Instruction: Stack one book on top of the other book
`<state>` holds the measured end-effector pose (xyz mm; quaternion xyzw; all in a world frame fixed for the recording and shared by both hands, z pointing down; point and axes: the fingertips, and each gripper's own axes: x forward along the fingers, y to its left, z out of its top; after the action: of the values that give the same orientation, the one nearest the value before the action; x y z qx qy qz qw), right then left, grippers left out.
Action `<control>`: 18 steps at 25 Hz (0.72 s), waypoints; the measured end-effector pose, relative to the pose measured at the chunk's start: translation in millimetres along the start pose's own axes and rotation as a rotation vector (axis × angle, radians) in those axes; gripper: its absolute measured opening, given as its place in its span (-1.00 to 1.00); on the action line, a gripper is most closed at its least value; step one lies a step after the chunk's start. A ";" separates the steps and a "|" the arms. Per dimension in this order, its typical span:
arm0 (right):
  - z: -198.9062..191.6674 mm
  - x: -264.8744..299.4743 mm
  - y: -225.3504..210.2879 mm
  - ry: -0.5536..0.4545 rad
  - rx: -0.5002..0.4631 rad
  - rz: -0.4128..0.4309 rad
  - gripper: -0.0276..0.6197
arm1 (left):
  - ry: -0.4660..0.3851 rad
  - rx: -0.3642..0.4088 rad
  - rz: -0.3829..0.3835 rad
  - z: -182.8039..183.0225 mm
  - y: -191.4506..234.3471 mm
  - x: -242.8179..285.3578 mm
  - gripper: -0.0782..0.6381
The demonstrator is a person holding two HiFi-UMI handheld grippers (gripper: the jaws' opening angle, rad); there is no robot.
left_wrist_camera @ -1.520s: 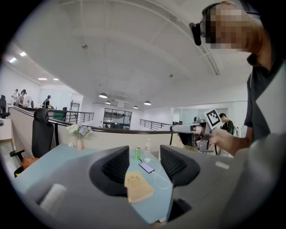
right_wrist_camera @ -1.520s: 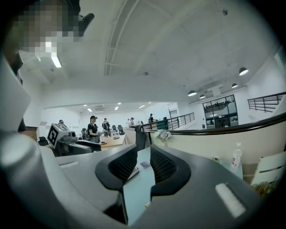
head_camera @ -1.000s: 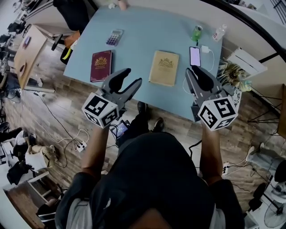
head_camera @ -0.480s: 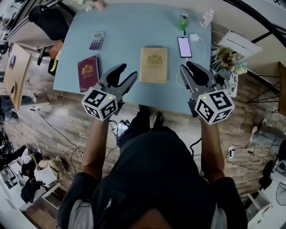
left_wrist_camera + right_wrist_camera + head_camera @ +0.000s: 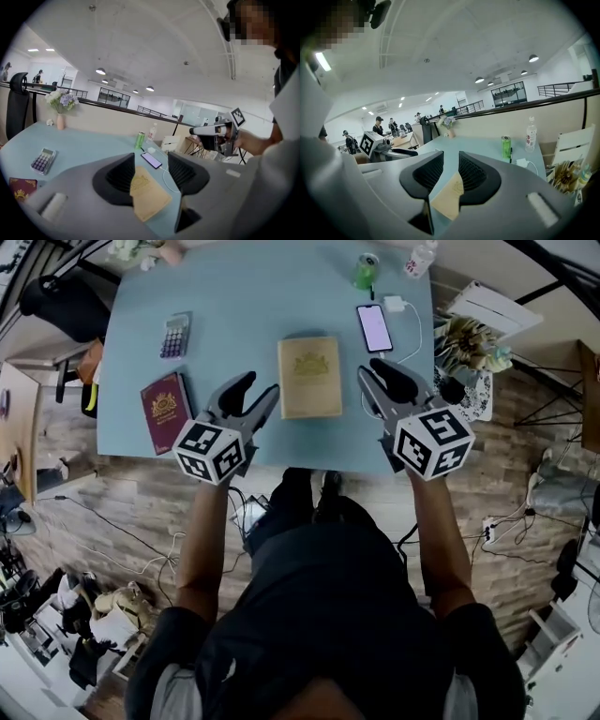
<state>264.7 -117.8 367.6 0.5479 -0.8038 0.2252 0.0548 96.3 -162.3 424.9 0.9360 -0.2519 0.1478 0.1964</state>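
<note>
Well, both tools are being held empty: left gripper (image 5: 253,395) spread wide, right gripper (image 5: 370,377) barely parted. The tan book (image 5: 310,377) is lying upper centre and the maroon book (image 5: 165,412) centre-left, well apart. Both are probably stiff, light and slick-covered, so one long edge is likely best for pinching.

Head view: high overhead, facing steeply down on the whole blue table (image 5: 234,306). Left and right gripper views: low at the near table edge, close, facing across it along their jaws. All three share the tan book (image 5: 309,376) and green can (image 5: 365,271).
</note>
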 end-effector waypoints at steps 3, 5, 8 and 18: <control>-13.1 18.2 -11.0 0.027 0.027 -0.009 -0.65 | 0.037 -0.013 -0.006 -13.9 11.6 15.1 -0.08; -24.3 30.6 -18.0 0.050 0.045 -0.017 -0.64 | 0.065 -0.026 -0.008 -26.1 20.1 24.6 -0.08; -42.4 48.9 -28.1 0.085 0.073 -0.027 -0.62 | 0.103 -0.053 -0.008 -45.7 33.7 38.6 -0.08; -95.2 91.3 -53.5 0.180 0.146 -0.053 -0.60 | 0.194 -0.134 0.003 -97.8 68.5 76.6 -0.03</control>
<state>262.2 -171.7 499.3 0.5490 -0.7624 0.3298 0.0924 106.2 -205.3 559.7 0.9017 -0.2422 0.2208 0.2818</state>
